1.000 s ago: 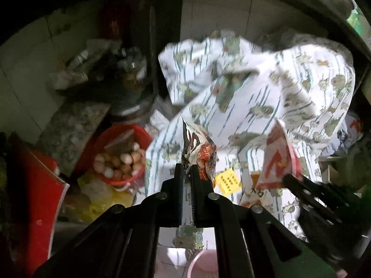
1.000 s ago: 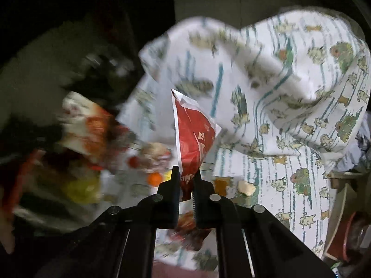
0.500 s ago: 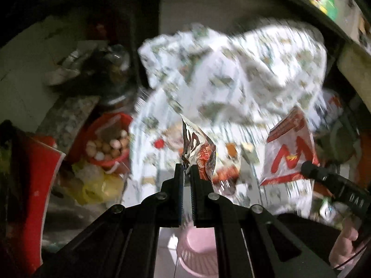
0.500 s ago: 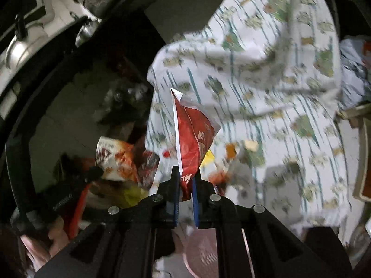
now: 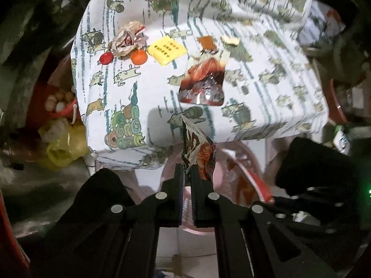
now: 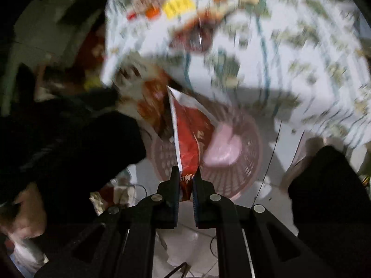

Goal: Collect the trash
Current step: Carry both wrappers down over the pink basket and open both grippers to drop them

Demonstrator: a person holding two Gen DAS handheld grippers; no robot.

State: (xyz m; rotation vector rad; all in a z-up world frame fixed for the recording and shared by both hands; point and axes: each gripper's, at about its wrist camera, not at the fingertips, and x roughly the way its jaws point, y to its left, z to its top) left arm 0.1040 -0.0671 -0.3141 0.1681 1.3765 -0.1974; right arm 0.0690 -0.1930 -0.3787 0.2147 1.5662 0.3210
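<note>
Above one pink basket (image 6: 231,176), two tongs (image 5: 187,170) (image 6: 187,173) each pinch one wrapper (image 5: 199,148) (image 6: 189,136).

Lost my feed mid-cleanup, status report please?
Left gripper shut on brown wrapper. Right gripper shut on red wrapper. Both above pink basket. Nothing blocking.

both fisheye views looked steeply down along their own black two-finger grippers, which filled the lower middle of each frame. the left wrist view faced a table draped in a white cartoon-printed cloth (image 5: 143,88) filling the upper frame, close and fairly sharp. the right wrist view was blurred, with the same cloth (image 6: 289,53) across its upper right. both shared the pink perforated plastic basket (image 5: 234,162) (image 6: 231,173) on the floor near frame centre, and the yellow square packet (image 5: 167,49) (image 6: 178,6) on the cloth.
</note>
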